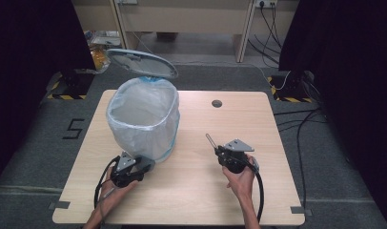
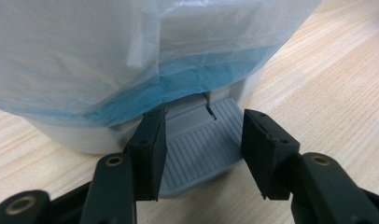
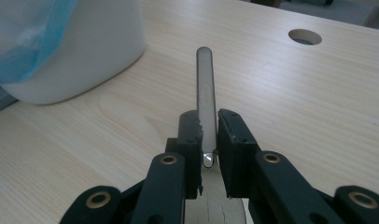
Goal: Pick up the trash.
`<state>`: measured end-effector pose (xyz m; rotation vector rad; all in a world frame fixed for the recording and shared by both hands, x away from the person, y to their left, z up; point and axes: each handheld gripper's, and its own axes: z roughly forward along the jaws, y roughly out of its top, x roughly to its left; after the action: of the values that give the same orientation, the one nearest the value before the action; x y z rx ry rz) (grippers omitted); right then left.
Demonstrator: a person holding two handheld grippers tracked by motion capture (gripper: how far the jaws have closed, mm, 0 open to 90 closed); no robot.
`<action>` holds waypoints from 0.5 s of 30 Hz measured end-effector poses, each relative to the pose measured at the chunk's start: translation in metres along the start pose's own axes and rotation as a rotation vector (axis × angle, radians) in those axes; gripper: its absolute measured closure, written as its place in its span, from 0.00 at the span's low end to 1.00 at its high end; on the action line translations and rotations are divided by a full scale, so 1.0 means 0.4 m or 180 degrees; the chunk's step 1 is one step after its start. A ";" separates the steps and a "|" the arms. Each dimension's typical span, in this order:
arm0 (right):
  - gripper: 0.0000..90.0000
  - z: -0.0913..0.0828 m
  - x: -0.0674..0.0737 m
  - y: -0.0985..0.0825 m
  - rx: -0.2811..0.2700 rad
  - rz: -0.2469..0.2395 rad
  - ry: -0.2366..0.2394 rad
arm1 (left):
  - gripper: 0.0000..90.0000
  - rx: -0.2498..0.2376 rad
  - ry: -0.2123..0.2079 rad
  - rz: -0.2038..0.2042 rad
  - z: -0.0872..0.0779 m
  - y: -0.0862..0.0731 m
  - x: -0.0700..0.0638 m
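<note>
A white pedal bin (image 1: 143, 125) lined with a clear and blue bag (image 2: 131, 51) stands on the left half of the table, its lid (image 1: 141, 63) raised. At its base my left gripper (image 1: 147, 165) reaches in low. Its jaws sit at either side of the grey ribbed pedal (image 2: 197, 156), and the left gripper (image 2: 202, 140) is shut on it. Right of the bin, my right gripper (image 1: 216, 151) is held above the table. In its own view the right gripper (image 3: 208, 135) is shut on a thin flat grey stick (image 3: 205, 79) that points away from the hand.
The wooden table (image 1: 196, 191) has a round cable hole (image 1: 217, 103) at the far middle. The bin's white wall (image 3: 85, 46) lies to the left of the stick. Cables (image 1: 301, 129) trail on the floor at the right.
</note>
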<state>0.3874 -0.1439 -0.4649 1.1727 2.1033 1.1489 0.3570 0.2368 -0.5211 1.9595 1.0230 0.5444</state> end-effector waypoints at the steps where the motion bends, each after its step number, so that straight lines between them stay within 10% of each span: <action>1: 0.88 -0.002 -0.001 0.004 -0.0004 -0.0001 0.0007 | 0.56 0.0000 0.0000 0.0000 0.000 0.000 0.000; 15: 0.88 -0.053 -0.001 0.091 -0.0271 -0.0039 0.0132 | 0.56 -0.0002 0.0001 -0.0001 0.000 0.000 0.000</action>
<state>0.3891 -0.1432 -0.4226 1.1048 2.0674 1.2545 0.3570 0.2368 -0.5211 1.9589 1.0231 0.5447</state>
